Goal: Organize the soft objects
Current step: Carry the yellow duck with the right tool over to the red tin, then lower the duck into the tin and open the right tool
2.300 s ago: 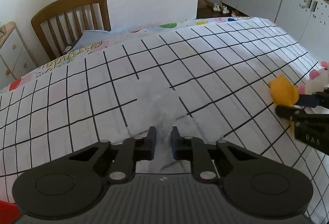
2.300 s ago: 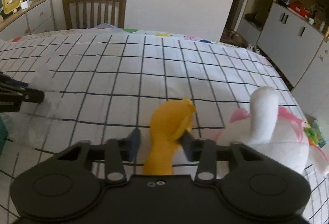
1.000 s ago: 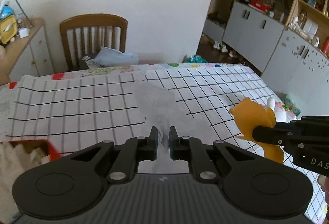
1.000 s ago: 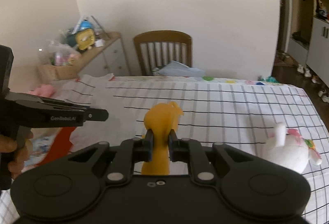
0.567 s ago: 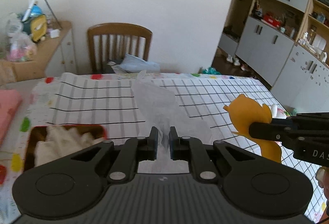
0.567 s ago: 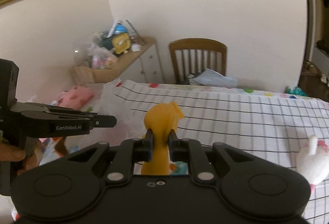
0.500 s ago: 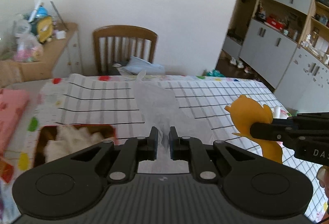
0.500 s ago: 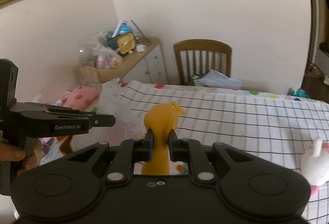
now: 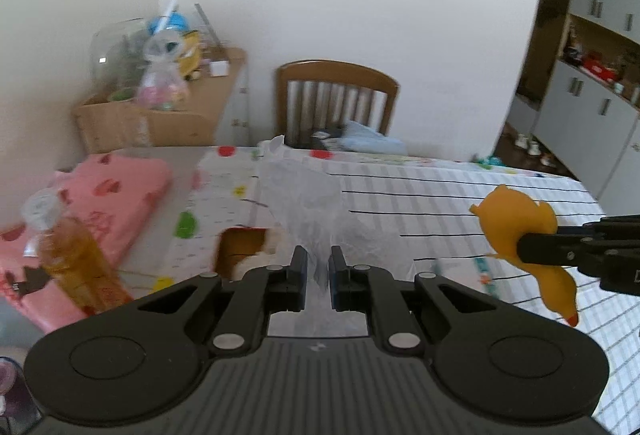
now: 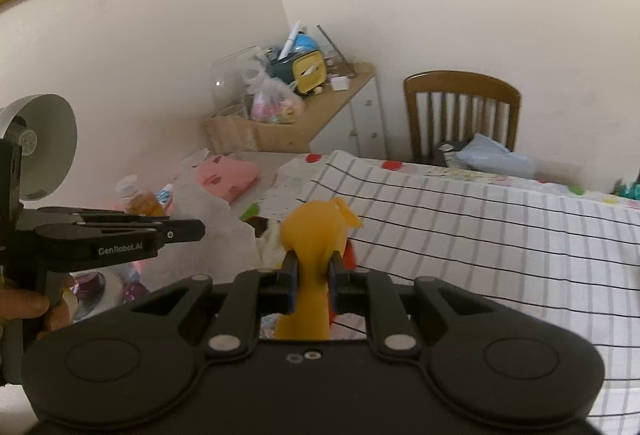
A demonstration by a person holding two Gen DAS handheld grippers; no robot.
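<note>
My left gripper [image 9: 318, 267] is shut on a thin translucent plastic bag [image 9: 304, 195] that stands up in front of its fingers. In the right wrist view the left gripper [image 10: 196, 229] reaches in from the left edge, held by a hand. My right gripper [image 10: 312, 271] is shut on the neck of a yellow soft toy [image 10: 316, 231]. The left wrist view shows the same toy [image 9: 516, 227] in the air over the grid-patterned cloth [image 9: 460, 203], clamped in the right gripper [image 9: 526, 249]. A red-brown box [image 9: 240, 245] with white soft stuff inside lies just below and beyond the bag.
A bottle of amber liquid [image 9: 76, 259] stands at the left beside a pink cushion [image 9: 116, 195]. A wooden chair [image 9: 336, 95] and a cluttered side cabinet [image 9: 168, 115] are at the back, grey cupboards [image 9: 592, 123] at the right. A lamp head [image 10: 44, 143] is at the far left.
Both grippers have swung left and risen a little, keeping the bag and the yellow toy. The bottle and pink cushion have come into view, and the white plush has gone from the right wrist view.
</note>
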